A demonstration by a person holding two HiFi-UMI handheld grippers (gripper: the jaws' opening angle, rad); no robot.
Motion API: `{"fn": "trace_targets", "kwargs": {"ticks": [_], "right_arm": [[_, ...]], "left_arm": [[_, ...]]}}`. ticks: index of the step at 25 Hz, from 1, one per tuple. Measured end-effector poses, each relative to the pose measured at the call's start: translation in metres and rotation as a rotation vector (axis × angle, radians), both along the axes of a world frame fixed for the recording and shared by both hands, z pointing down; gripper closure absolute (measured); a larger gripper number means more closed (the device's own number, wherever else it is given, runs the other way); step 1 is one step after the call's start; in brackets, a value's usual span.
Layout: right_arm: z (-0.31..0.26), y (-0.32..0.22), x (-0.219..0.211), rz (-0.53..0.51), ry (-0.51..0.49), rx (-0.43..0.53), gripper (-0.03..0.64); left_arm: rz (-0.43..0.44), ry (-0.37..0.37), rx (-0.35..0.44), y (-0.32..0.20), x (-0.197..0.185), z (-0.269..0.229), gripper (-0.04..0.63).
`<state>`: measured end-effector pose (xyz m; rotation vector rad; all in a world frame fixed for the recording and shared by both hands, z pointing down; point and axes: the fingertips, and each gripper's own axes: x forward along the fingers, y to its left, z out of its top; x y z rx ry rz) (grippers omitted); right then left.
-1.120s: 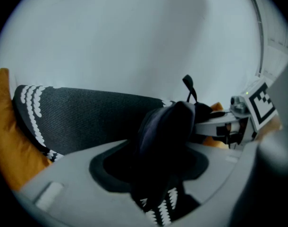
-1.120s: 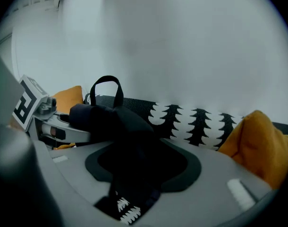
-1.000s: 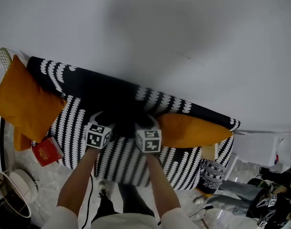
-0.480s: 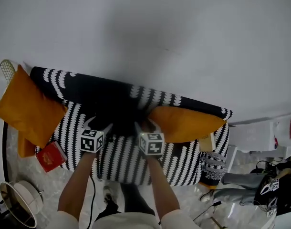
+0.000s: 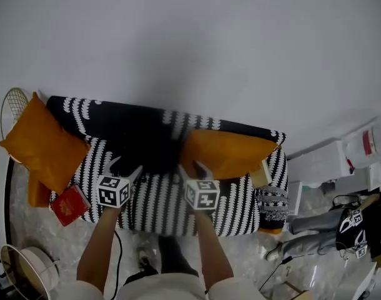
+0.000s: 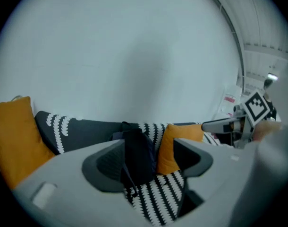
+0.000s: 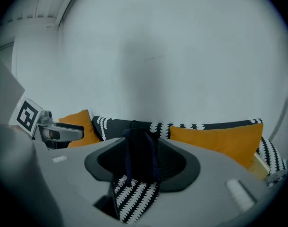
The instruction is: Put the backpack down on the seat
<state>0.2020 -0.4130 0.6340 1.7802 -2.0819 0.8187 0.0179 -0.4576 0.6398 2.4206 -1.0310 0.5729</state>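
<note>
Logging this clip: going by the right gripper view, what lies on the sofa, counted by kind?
Backpack: 1
Orange cushions: 2
Total: 3

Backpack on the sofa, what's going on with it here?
A person holds a gripper in each hand before a patterned sofa. The dark backpack stands on its seat against the backrest, beside an orange cushion. The left gripper and right gripper hover clear of it, jaws open with nothing between them, though they have just been closing slightly. The backpack looks set down.
</note>
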Motion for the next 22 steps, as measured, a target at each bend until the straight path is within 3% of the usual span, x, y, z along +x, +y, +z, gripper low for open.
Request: {"fn": "trace_targets", "kwargs": {"ticks": [16, 22], "right_arm": [[-0.145, 0.217, -0.037, 0.053, 0.004, 0.185, 0.416], [-0.201, 0.291, -0.062, 0.049, 0.032, 0.285, 0.443]], "left_arm": [[0.111, 0.063, 0.208, 0.21, -0.045, -0.144, 0.306], [0.164, 0.154, 0.289, 0.283, -0.057, -0.208, 0.344]]}}
